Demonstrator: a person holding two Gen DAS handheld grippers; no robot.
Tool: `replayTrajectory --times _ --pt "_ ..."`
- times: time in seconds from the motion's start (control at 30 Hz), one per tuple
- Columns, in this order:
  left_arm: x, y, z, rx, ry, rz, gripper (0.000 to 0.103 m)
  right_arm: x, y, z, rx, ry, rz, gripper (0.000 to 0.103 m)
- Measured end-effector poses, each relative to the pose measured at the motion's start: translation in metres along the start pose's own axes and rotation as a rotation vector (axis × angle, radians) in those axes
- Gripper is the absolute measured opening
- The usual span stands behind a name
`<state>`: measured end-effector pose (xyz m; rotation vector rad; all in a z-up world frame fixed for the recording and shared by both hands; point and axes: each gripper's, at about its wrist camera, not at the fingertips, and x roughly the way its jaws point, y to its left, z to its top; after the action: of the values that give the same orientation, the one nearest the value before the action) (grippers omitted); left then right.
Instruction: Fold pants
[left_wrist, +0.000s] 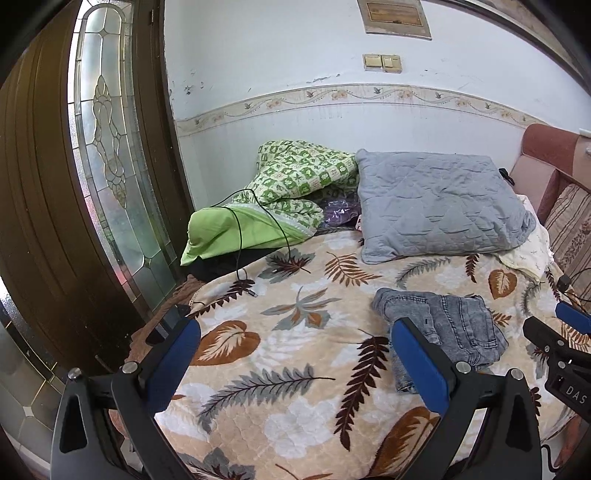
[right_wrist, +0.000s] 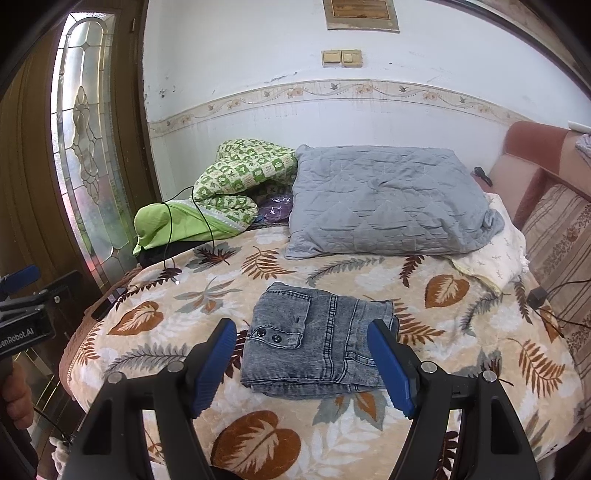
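Note:
Grey washed denim pants (right_wrist: 317, 339) lie folded into a compact rectangle on the leaf-patterned bed cover (right_wrist: 461, 332). In the left wrist view the pants (left_wrist: 454, 325) sit right of centre. My right gripper (right_wrist: 304, 362) is open and empty, held just in front of the pants with its blue pads either side of their near edge. My left gripper (left_wrist: 295, 365) is open and empty, to the left of the pants over bare cover. The right gripper also shows at the right edge of the left wrist view (left_wrist: 554, 332).
A grey quilted pillow (right_wrist: 388, 210) and a green patterned quilt (right_wrist: 229, 184) lie at the back of the bed. A black cable (right_wrist: 173, 236) runs across the left side. A wooden door with glass (right_wrist: 85, 140) stands left; a sofa (right_wrist: 554, 229) stands right.

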<state>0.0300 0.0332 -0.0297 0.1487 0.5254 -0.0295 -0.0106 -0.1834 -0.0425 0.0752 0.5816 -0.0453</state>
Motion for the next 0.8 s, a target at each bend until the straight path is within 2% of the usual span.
replayTrajectory --times 0.33,0.8 --pt "-0.011 -0.004 0.0 0.0 -0.025 -0.027 0.103 -0.01 -0.004 0.0 0.008 -0.016 -0.008 0.076" --pt "-0.028 0.007 0.001 -0.01 -0.065 -0.055 0.103 -0.02 0.02 0.004 -0.036 -0.033 0.002 0.076"
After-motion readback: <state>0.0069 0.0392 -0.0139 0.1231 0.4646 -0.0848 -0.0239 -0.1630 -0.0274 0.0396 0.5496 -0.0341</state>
